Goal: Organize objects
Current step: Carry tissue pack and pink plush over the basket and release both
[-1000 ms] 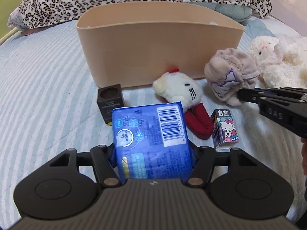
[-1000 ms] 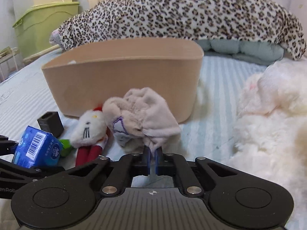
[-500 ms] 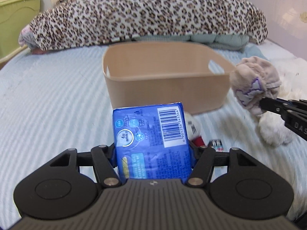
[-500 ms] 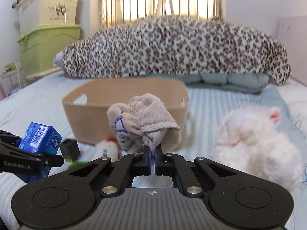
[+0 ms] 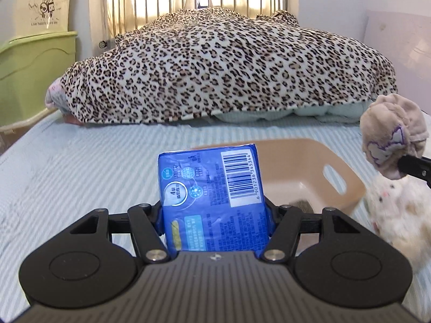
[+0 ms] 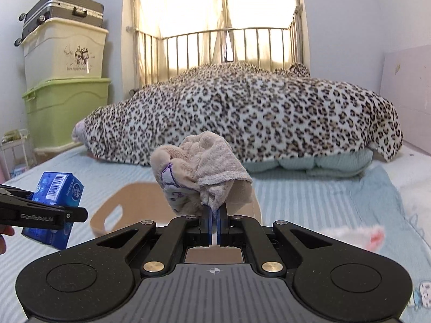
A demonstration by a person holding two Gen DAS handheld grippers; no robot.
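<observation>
My left gripper is shut on a blue tissue pack and holds it in the air over the near side of the tan basket. My right gripper is shut on a bundled beige sock, held above the basket. The sock also shows at the right edge of the left wrist view, and the tissue pack at the left of the right wrist view. A small dark object lies inside the basket.
A white plush rabbit lies right of the basket. A leopard-print blanket is heaped at the head of the striped bed. Green and beige storage boxes stand at the left wall.
Both grippers have risen with their loads from the bed surface to above the basket. The small toys on the bed have dropped out of view.
</observation>
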